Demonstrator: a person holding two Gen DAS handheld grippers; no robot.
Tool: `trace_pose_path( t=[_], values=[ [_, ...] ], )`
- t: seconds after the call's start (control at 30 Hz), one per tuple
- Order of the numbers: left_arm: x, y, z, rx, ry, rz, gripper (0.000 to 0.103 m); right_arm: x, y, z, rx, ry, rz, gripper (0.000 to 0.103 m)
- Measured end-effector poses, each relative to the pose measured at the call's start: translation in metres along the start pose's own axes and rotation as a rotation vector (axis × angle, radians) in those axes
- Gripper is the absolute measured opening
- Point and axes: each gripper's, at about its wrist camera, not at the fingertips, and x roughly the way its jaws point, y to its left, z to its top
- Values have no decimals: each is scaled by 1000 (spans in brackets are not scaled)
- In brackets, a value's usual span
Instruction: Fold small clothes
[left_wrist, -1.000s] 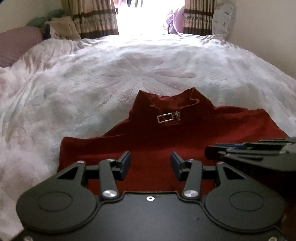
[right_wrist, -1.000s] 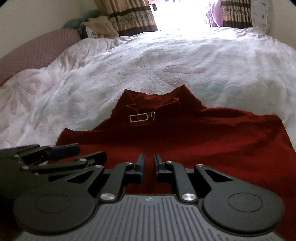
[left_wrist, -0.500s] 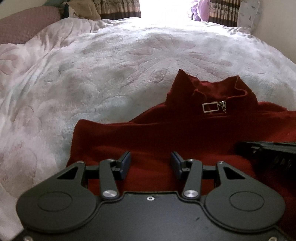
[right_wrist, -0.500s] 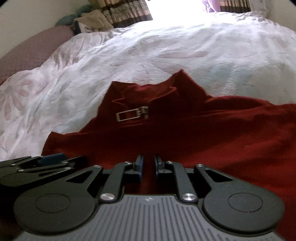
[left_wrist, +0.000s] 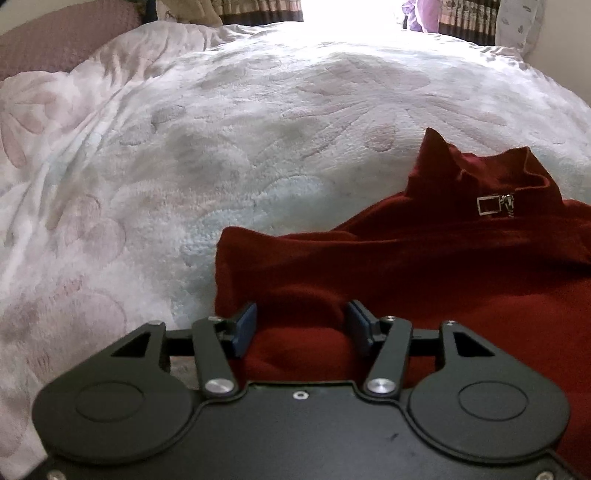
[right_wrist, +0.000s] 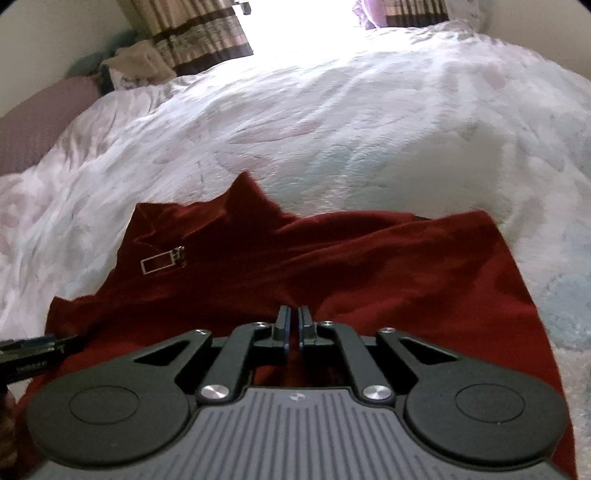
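One red garment (left_wrist: 424, 266) is lying on one white bedspread (left_wrist: 229, 122), showing one metal zipper pull (left_wrist: 495, 205). Two grippers are hovering over it: the left gripper (left_wrist: 301, 326) and the right gripper (right_wrist: 294, 326). Two curtains (right_wrist: 199, 33) are hanging behind.

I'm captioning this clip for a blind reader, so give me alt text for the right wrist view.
The right gripper, its fingers pinched nearly together on a fold of cloth, grips a dark red top spread on a white flowered blanket. A silver zip pull lies near the collar; the left gripper shows at the left edge.
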Motion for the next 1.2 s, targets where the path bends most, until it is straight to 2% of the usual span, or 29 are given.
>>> trace_pose_path(
  t=[0.17,0.27,0.37,0.5,0.53,0.63,0.73,0.87,0.97,1.03,1.1,1.2],
  values=[
    [-4,2,-2,-1,-10,32,59,-7,-13,0,-12,-25,-64,3],
    [-5,7,-5,-3,-11,29,59,-13,-22,-1,-33,-44,-134,3],
    [-6,16,-6,-22,-9,28,60,-15,-34,0,-59,-45,-165,1],
    [-3,29,-9,9,-1,108,62,-18,-64,3,-30,-62,-267,1],
    [-2,35,-11,0,3,96,62,-17,-71,4,-21,-53,-280,1],
    [-8,43,-8,-20,2,66,61,-24,-85,10,48,-32,-224,1],
    [-28,37,0,-7,-34,96,59,-45,-67,17,21,-78,-237,12],
    [-65,20,15,-35,-89,-8,59,-68,-21,23,-48,-135,-166,15],
    [-87,-4,21,-37,-117,-96,59,-71,18,22,-113,-117,-109,19],
    [-100,-28,17,-3,-172,-100,59,-69,39,17,-157,-92,-93,22],
    [-103,-48,14,30,-159,-133,59,-66,58,8,-175,-93,-70,25],
    [-99,-63,8,7,-124,-201,59,-58,71,-7,-162,-62,-24,28]
  ],
)
